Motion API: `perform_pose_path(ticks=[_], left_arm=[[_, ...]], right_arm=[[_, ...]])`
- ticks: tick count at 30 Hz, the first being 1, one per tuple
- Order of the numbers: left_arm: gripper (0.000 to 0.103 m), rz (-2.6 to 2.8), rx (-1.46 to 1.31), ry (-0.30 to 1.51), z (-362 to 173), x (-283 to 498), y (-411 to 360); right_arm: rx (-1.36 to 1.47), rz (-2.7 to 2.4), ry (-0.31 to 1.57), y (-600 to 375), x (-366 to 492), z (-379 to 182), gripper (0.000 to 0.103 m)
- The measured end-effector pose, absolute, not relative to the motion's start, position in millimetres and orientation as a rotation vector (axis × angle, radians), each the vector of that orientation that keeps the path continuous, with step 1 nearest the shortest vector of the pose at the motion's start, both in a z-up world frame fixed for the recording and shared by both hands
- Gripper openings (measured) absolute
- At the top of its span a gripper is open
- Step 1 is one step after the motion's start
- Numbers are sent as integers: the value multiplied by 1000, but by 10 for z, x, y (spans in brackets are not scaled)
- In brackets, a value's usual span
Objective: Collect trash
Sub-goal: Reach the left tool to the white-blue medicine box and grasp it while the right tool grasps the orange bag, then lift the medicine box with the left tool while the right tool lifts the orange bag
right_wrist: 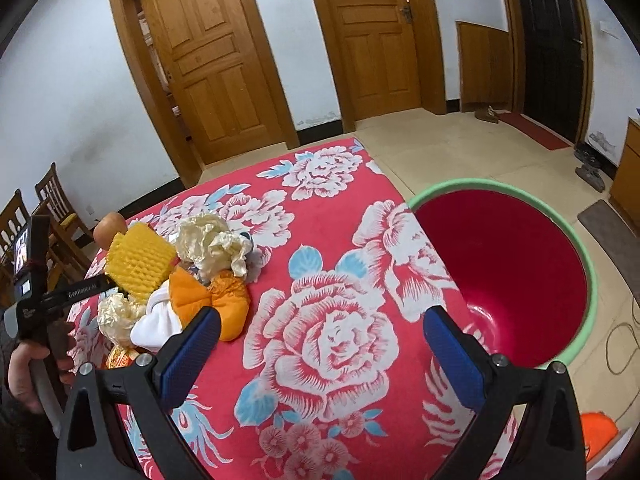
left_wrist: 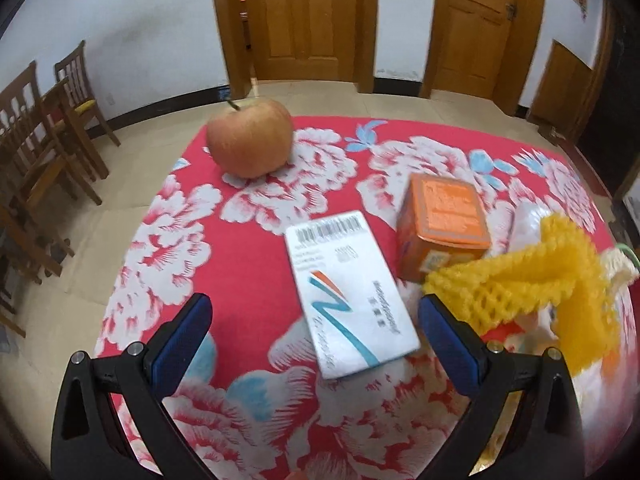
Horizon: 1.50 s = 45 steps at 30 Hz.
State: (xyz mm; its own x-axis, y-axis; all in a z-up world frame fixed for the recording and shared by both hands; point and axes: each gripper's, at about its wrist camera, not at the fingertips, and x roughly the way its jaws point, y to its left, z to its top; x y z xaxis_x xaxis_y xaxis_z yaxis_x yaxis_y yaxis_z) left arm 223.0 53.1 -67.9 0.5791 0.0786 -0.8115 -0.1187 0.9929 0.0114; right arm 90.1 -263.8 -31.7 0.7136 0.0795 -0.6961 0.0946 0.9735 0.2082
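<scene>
In the left wrist view my left gripper [left_wrist: 316, 320] is open and empty above the red flowered tablecloth [left_wrist: 248, 280]. A flat white box with a barcode [left_wrist: 350, 292] lies between its fingers. An orange box [left_wrist: 442, 226] stands just beyond, and a yellow foam net [left_wrist: 532, 280] lies to the right. An apple [left_wrist: 250, 138] sits at the far edge. In the right wrist view my right gripper [right_wrist: 320, 340] is open and empty over the cloth. A trash pile lies to its left: yellow foam net [right_wrist: 140, 262], crumpled paper [right_wrist: 212, 248], orange wrapper [right_wrist: 212, 300]. A red bin with a green rim [right_wrist: 508, 272] stands off the table's right edge.
Wooden chairs [left_wrist: 44, 152] stand left of the table. Wooden doors [right_wrist: 216, 68] line the far wall. The left hand-held gripper body [right_wrist: 36, 288] shows at the right wrist view's left edge. A cable [right_wrist: 624, 344] lies on the floor by the bin.
</scene>
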Motion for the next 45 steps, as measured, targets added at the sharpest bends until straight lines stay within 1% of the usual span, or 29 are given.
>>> perform_pose_path(ticks=[3, 5, 6, 7, 9, 10, 11, 19, 24, 26, 30, 32, 35, 37, 39, 42, 43, 45], left_arm=[[100, 91, -36, 955, -720, 2232, 484], [91, 82, -48, 957, -753, 2252, 490], [88, 76, -58, 958, -765, 2260, 507], [82, 66, -85, 964, -786, 2272, 533], [75, 57, -96, 951, -779, 2263, 542], [69, 50, -98, 949, -766, 2256, 541], [60, 23, -114, 945, -745, 2241, 535], [59, -14, -177, 921, -645, 2089, 615], [59, -6, -222, 877, -513, 2042, 778], [59, 4, -215, 845, -449, 2010, 808], [59, 12, -205, 823, -415, 2004, 816], [59, 14, -199, 816, -419, 2006, 813], [59, 14, -194, 806, -424, 2005, 811], [59, 13, -192, 799, -423, 2002, 812], [59, 12, -187, 795, -431, 2006, 804], [59, 22, -177, 801, -456, 2019, 791], [59, 25, -172, 801, -461, 2021, 784], [59, 28, -154, 795, -447, 2019, 749]], right_arm=[[219, -32, 780, -2584, 867, -299, 103], [196, -46, 785, -2529, 858, -272, 103], [186, -50, 786, -2501, 853, -260, 103], [173, -57, 785, -2468, 846, -244, 103], [148, -71, 784, -2406, 843, -233, 103], [134, -79, 786, -2358, 846, -228, 103], [127, -83, 786, -2329, 848, -230, 103], [112, -95, 817, -2031, 992, -289, 103], [195, -48, 860, -1977, 1144, -355, 101], [215, -43, 877, -1978, 1224, -397, 92], [264, -5, 922, -1996, 1374, -515, 82], [281, 16, 945, -1990, 1438, -584, 70], [290, 21, 949, -1980, 1475, -658, 64], [290, 30, 946, -1968, 1486, -669, 62], [286, 38, 940, -1970, 1488, -676, 57], [284, 50, 935, -1998, 1491, -679, 38], [289, 56, 934, -2010, 1491, -684, 24], [302, 69, 931, -2041, 1476, -690, 22]])
